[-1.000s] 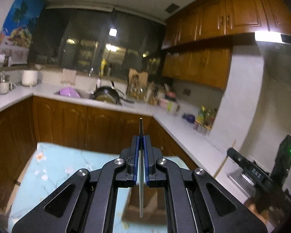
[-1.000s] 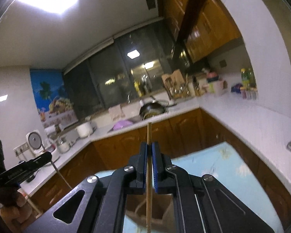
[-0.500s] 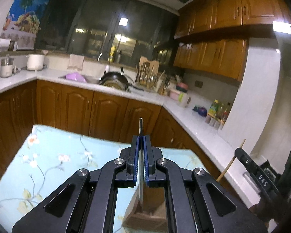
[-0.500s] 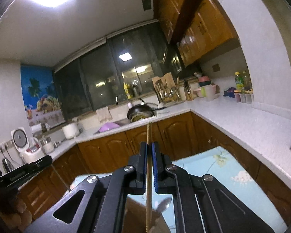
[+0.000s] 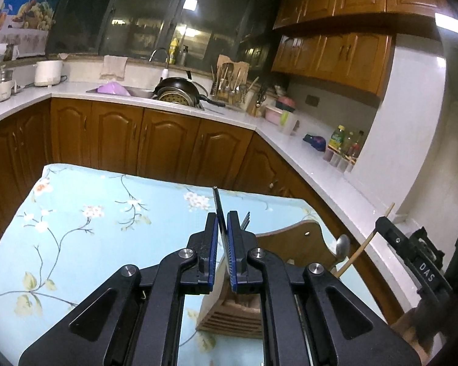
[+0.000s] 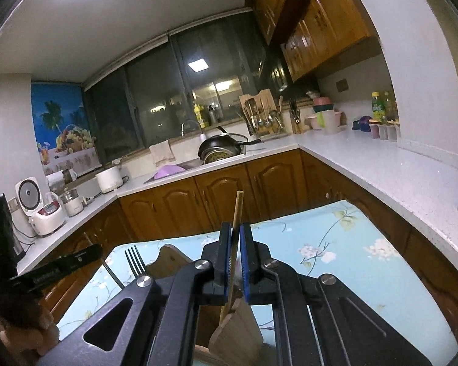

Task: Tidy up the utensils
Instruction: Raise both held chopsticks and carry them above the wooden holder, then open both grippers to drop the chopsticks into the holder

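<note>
Over the flowered counter (image 5: pixel 76 213), two utensils going into the wooden holder (image 5: pixel 238 308)

The left tool (image 5: pixel 222 254) is clamped on one thin metal handle (image 5: pixel 216 196); the right tool (image 6: pixel 235 262) is clamped on one bamboo chopstick (image 6: pixel 238 206), both standing over the holder by the counter's right edge. One fork (image 6: pixel 134 260) and one spoon (image 5: pixel 342 244) already stand in it. The metal looks stiff and slippery, the chopstick light; I'd grip each mid-shaft
</note>
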A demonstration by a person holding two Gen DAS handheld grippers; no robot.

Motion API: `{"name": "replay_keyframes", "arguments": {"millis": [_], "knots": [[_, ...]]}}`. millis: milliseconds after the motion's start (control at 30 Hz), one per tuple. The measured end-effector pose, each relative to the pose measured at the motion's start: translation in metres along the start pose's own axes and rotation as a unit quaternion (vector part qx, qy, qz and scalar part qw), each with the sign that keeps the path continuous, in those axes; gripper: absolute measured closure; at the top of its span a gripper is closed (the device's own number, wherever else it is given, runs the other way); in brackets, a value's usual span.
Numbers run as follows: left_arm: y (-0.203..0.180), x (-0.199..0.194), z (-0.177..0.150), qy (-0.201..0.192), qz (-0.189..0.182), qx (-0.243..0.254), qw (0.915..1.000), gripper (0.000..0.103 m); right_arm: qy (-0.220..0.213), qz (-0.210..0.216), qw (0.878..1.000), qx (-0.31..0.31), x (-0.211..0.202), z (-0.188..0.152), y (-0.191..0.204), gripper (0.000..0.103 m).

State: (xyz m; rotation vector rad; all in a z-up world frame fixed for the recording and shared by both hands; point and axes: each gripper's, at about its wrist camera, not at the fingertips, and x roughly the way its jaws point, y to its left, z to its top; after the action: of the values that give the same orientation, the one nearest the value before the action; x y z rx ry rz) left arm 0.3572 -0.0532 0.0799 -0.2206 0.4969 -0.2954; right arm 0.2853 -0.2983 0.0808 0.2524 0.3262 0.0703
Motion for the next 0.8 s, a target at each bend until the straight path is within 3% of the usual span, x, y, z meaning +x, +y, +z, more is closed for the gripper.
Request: {"name": "replay_keyframes", "arguments": {"millis": [233,267,300,333,367,467,500,567,667,800], "knots": [[-0.003,-0.001,0.004,0.009,0.009,0.003,0.9999,0.095,0.010,0.001,1.000,0.001,0.002,0.002,0.000,0.096],[-0.002,-0.001,0.004,0.013,0.011,0.002,0.9998,0.087,0.013,0.001,1.000,0.001,0.002,0.003,0.000,0.092],[-0.001,-0.002,0.004,0.018,0.013,-0.002,0.9998,0.071,0.016,0.001,1.000,0.002,0.002,0.003,0.000,0.092],[0.000,-0.004,0.004,0.019,0.013,-0.006,0.9997,0.060,0.018,0.004,1.000,0.004,0.002,0.003,-0.001,0.092],[0.003,-0.007,0.004,0.015,0.016,-0.012,0.9997,0.045,0.020,0.005,1.000,0.007,0.001,0.003,-0.002,0.085],[0.008,-0.022,0.002,0.007,0.021,-0.018,0.9996,0.034,0.016,0.017,1.000,0.021,-0.006,0.005,-0.005,0.038],[0.009,-0.027,0.001,0.008,0.025,-0.018,0.9995,0.027,0.010,0.019,0.999,0.026,-0.010,0.005,-0.006,0.032],[0.013,-0.037,-0.002,0.009,0.032,-0.019,0.9993,0.022,0.002,0.022,0.999,0.030,-0.020,0.006,-0.006,0.028],[0.022,-0.054,-0.015,0.022,0.040,-0.021,0.9987,0.018,0.002,0.030,0.999,0.033,-0.034,0.004,-0.007,0.009],[0.033,-0.070,-0.038,0.047,0.050,-0.021,0.9974,0.017,0.016,0.036,0.999,0.036,-0.054,-0.011,-0.005,0.004]]}}
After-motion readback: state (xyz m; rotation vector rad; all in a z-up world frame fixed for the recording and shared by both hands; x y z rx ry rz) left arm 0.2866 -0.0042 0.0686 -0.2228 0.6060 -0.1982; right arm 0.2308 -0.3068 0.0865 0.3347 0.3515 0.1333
